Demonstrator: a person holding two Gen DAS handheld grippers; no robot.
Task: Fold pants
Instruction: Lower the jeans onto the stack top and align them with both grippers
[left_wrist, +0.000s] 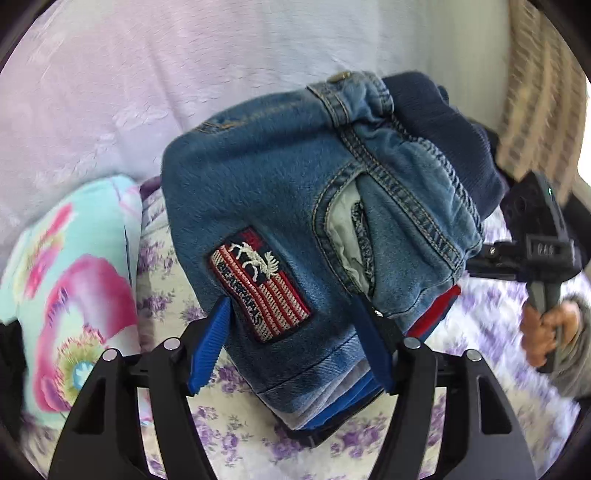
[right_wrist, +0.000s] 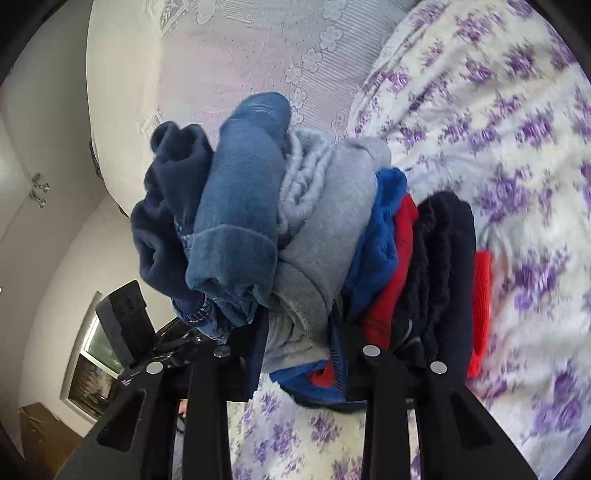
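A stack of folded pants is held up off the bed between both grippers. In the left wrist view the folded jeans (left_wrist: 280, 206) with a flag patch (left_wrist: 260, 286) lie on top, over grey, blue, red and navy layers. My left gripper (left_wrist: 291, 343) is shut on the stack, its blue fingers (left_wrist: 208, 343) on both sides. In the right wrist view the stack shows edge-on: navy pants (right_wrist: 166, 221), jeans (right_wrist: 240, 221), grey pants (right_wrist: 332, 229), blue, red (right_wrist: 399, 266) and black pants (right_wrist: 447, 266). My right gripper (right_wrist: 299, 350) is shut on the stack's end.
The bed has a purple-flowered sheet (right_wrist: 498, 129). A floral pillow (left_wrist: 66, 280) lies at the left. A pink lace cover (left_wrist: 147, 74) lies beyond. The right gripper's handle and the person's hand (left_wrist: 546, 325) show at the right.
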